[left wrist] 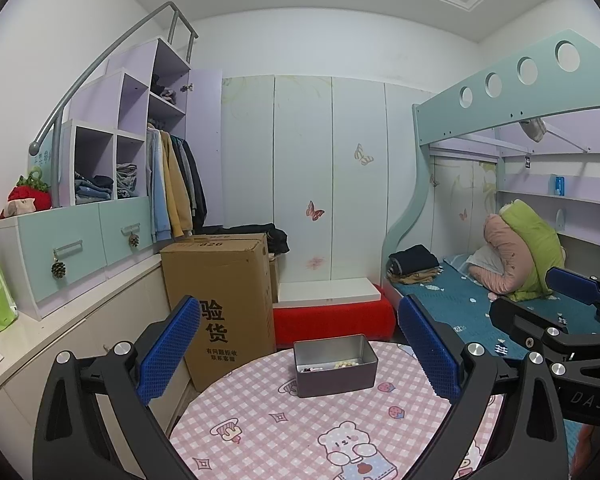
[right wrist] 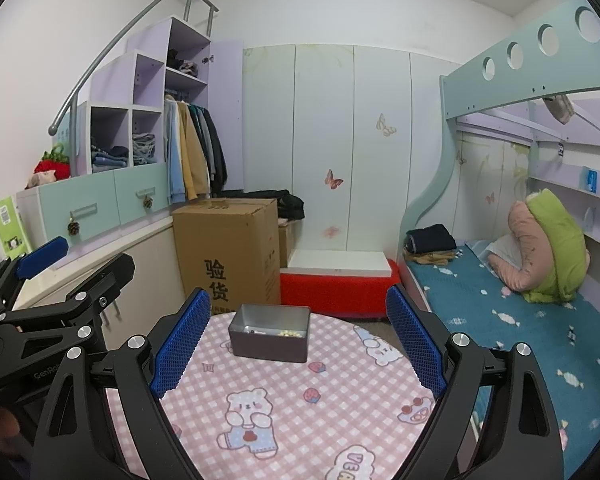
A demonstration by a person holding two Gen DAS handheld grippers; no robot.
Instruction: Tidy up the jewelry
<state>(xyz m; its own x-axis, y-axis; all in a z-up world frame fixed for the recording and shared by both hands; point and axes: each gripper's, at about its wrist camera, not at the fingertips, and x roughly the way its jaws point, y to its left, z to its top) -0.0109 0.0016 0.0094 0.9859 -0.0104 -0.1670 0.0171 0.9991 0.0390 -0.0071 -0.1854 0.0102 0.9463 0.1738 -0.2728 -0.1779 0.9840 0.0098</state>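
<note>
A grey metal tin (left wrist: pixel 335 368) (right wrist: pixel 269 334) stands open at the far side of a round table with a pink checked cloth (left wrist: pixel 300 432) (right wrist: pixel 292 400). Inside it lie pale beads (left wrist: pixel 346 364) (right wrist: pixel 290 333) and a few small dark pieces; details are too small to tell. My left gripper (left wrist: pixel 300 350) hovers above the table, open and empty, with the tin seen between its blue pads. My right gripper (right wrist: pixel 298 340) is likewise open and empty, with the tin just left of its middle. Each gripper shows at the edge of the other's view.
A tall cardboard box (left wrist: pixel 220 300) (right wrist: pixel 228 252) stands left behind the table. A red bench with a white board (left wrist: pixel 332 312) (right wrist: pixel 338 284) is behind it. A bunk bed with a blue sheet (right wrist: pixel 520 312) runs along the right. Cabinets and a wardrobe line the left.
</note>
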